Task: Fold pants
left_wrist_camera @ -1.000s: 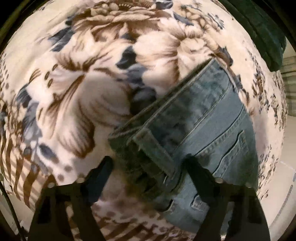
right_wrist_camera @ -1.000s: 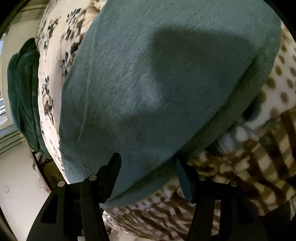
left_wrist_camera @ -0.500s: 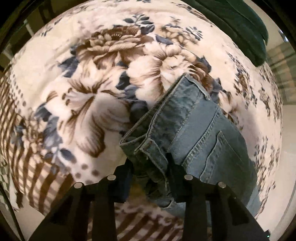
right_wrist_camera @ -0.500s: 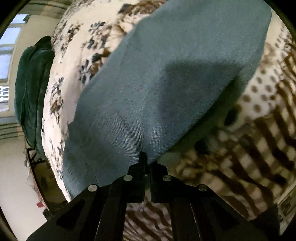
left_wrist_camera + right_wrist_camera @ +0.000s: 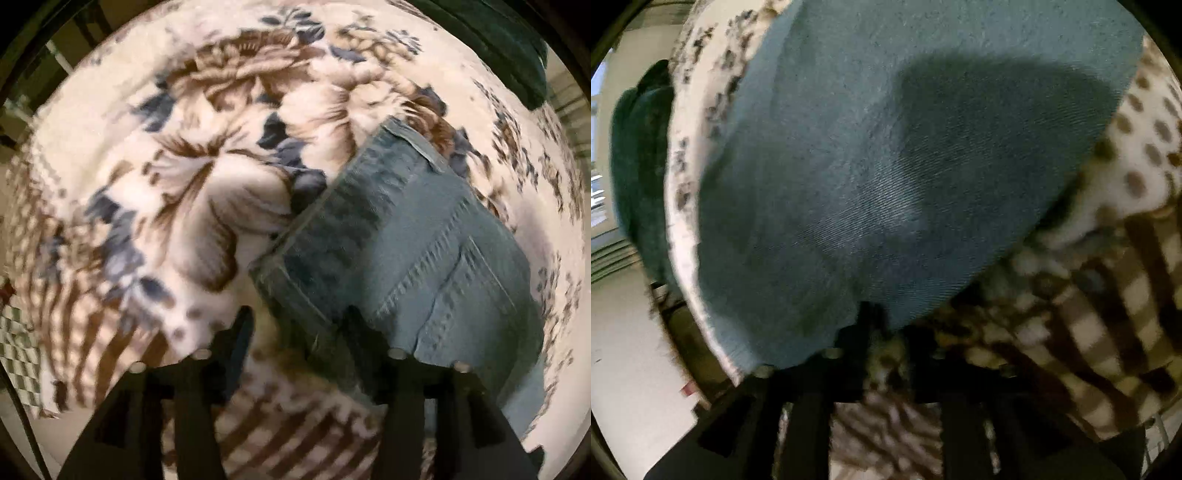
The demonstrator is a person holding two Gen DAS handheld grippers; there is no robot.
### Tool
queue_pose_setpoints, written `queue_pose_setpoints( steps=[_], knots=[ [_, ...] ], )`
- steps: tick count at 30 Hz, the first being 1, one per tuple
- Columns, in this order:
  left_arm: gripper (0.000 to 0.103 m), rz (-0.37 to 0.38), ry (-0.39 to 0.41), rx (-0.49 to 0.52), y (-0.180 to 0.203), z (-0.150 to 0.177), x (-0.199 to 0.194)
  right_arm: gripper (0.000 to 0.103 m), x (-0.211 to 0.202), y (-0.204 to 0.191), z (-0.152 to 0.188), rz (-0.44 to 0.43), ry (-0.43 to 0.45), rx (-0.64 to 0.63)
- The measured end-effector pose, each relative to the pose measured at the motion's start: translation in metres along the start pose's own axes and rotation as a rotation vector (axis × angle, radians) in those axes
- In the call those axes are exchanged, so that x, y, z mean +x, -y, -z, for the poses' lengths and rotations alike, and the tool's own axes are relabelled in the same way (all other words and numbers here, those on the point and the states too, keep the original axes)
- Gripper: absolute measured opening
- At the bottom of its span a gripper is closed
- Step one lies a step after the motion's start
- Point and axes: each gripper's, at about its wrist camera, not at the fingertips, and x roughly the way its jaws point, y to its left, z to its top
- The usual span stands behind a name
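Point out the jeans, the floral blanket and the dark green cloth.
jeans (image 5: 424,236), left wrist view, on the seat above the back pocket.
floral blanket (image 5: 221,192), left wrist view, on a pale petal.
dark green cloth (image 5: 635,155), right wrist view, on its middle.

no legible text, label, brand or number anywhere on the jeans (image 5: 417,240) or floral blanket (image 5: 207,177)

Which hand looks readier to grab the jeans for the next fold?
Probably the left gripper: the waistband corner of the jeans sits between its open jaws. The right gripper is only at a plain edge, blurred.
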Motion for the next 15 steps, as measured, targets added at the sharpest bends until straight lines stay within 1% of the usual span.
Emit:
queue_pose_setpoints(
  steps=[1, 2, 3, 4, 5, 6, 7, 8, 9, 10, 12, 13, 14, 15],
  knots=[
    [0.069, -0.011, 0.011, 0.011, 0.006, 0.006, -0.007, 0.051, -0.016, 0.007, -0.002, 0.003, 0.025, 0.003],
    [0.077, -0.012, 0.020, 0.018, 0.010, 0.011, -0.012, 0.051, -0.036, 0.017, -0.008, 0.006, 0.065, 0.018],
    [0.082, -0.021, 0.032, 0.030, 0.018, 0.017, -0.016, 0.051, -0.050, 0.025, -0.013, 0.004, 0.093, 0.032],
    [0.091, -0.040, 0.048, 0.050, 0.030, 0.023, -0.020, 0.051, -0.068, 0.037, -0.021, 0.004, 0.131, 0.056],
    [0.093, -0.056, 0.062, 0.071, 0.041, 0.027, -0.020, 0.051, -0.088, 0.051, -0.034, 0.012, 0.189, 0.095],
    [0.093, -0.076, 0.079, 0.099, 0.055, 0.032, -0.019, 0.051, -0.105, 0.064, -0.049, 0.025, 0.244, 0.132],
    [0.093, -0.096, 0.093, 0.127, 0.073, 0.037, -0.016, 0.051, -0.113, 0.071, -0.058, 0.029, 0.266, 0.153],
    [0.093, -0.108, 0.098, 0.145, 0.086, 0.041, -0.013, 0.051, -0.123, 0.085, -0.075, 0.028, 0.296, 0.192],
    [0.093, -0.131, 0.102, 0.171, 0.106, 0.047, -0.008, 0.051, -0.128, 0.092, -0.087, 0.027, 0.313, 0.219],
    [0.093, -0.145, 0.105, 0.186, 0.114, 0.054, -0.005, 0.051, -0.129, 0.101, -0.101, 0.030, 0.318, 0.249],
    [0.093, -0.159, 0.113, 0.212, 0.142, 0.061, 0.003, 0.051, -0.127, 0.121, -0.126, -0.008, 0.313, 0.283],
    [0.093, -0.169, 0.117, 0.220, 0.151, 0.062, 0.004, 0.044, -0.124, 0.127, -0.138, -0.027, 0.301, 0.280],
    [0.093, -0.184, 0.121, 0.226, 0.160, 0.063, 0.004, 0.034, -0.122, 0.128, -0.143, -0.042, 0.300, 0.264],
    [0.093, -0.208, 0.123, 0.233, 0.171, 0.063, 0.008, 0.015, -0.121, 0.122, -0.145, -0.028, 0.300, 0.232]
  ],
)
